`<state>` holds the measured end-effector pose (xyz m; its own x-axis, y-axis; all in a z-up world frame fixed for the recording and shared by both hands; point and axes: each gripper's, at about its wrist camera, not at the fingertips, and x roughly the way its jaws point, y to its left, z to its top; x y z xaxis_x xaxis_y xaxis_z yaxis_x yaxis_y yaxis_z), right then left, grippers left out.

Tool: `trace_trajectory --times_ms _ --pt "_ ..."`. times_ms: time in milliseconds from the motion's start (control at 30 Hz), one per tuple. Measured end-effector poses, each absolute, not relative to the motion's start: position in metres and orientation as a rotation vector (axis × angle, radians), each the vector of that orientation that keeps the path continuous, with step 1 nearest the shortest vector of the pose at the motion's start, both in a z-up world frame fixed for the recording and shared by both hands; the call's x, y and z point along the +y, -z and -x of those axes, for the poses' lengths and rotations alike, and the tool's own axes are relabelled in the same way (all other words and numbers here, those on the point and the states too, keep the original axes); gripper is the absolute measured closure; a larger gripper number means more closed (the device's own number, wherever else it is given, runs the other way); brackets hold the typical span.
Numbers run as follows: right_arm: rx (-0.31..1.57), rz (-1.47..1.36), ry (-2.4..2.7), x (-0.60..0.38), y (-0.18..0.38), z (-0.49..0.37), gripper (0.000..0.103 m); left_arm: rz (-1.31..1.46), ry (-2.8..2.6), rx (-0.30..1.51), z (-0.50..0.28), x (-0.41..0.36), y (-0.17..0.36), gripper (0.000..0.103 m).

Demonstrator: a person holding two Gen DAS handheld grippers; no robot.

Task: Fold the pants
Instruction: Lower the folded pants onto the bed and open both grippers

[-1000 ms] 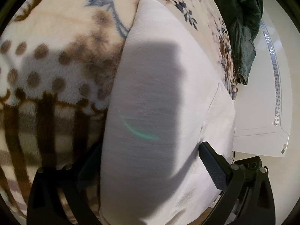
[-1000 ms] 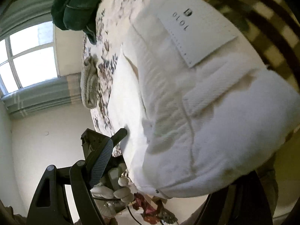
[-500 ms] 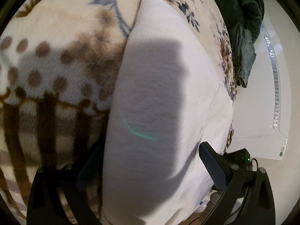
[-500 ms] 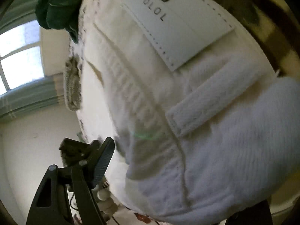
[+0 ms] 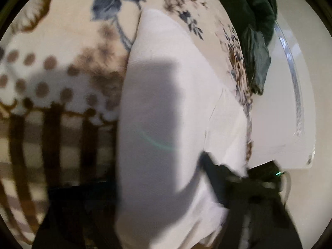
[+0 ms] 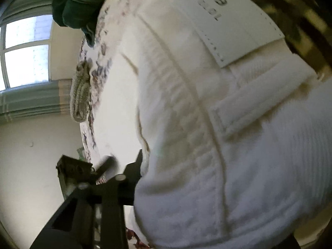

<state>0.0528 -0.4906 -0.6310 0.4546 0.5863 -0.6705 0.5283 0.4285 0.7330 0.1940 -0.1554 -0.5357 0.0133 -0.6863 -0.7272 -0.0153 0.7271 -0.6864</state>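
Note:
White pants [image 5: 166, 103] lie folded lengthwise on a patterned fleece blanket [image 5: 51, 72]. My left gripper [image 5: 151, 176] straddles the near end of the leg; its jaws are closing, and the right finger [image 5: 213, 172] digs into the fabric edge while the left one is a dark blur beside the cloth. In the right wrist view the pants' waistband [image 6: 207, 124] shows a white label [image 6: 234, 27] and a belt loop [image 6: 255, 108]. My right gripper [image 6: 207, 197] is closing on the waistband: the left finger [image 6: 134, 170] presses against it and the other finger is hidden under the cloth.
A dark green garment [image 5: 255, 20] is piled at the far side of the bed, also visible as the green garment [image 6: 78, 4]. A knitted item [image 6: 81, 95] lies on the bed edge. A white panel [image 5: 280, 114] stands beside the bed. A window [image 6: 25, 51] is at the left.
Both grippers have closed inward from wide open: the visible finger of each has moved onto the pants' edge. The right wrist view has drawn a little closer to the waistband.

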Motion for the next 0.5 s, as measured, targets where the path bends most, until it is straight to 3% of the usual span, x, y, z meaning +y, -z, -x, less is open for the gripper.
trace_trajectory --times_ms 33,100,500 --pt "1.17 -1.193 -0.035 -0.489 0.624 -0.053 0.069 0.62 0.589 1.461 -0.191 -0.152 0.532 0.065" --pt "1.164 -1.165 -0.019 -0.483 0.613 -0.055 0.071 0.633 0.602 1.439 -0.189 -0.148 0.524 0.072" --pt "1.113 -1.029 -0.088 -0.453 0.51 -0.089 0.074 0.572 0.592 1.327 -0.196 -0.131 0.427 0.075"
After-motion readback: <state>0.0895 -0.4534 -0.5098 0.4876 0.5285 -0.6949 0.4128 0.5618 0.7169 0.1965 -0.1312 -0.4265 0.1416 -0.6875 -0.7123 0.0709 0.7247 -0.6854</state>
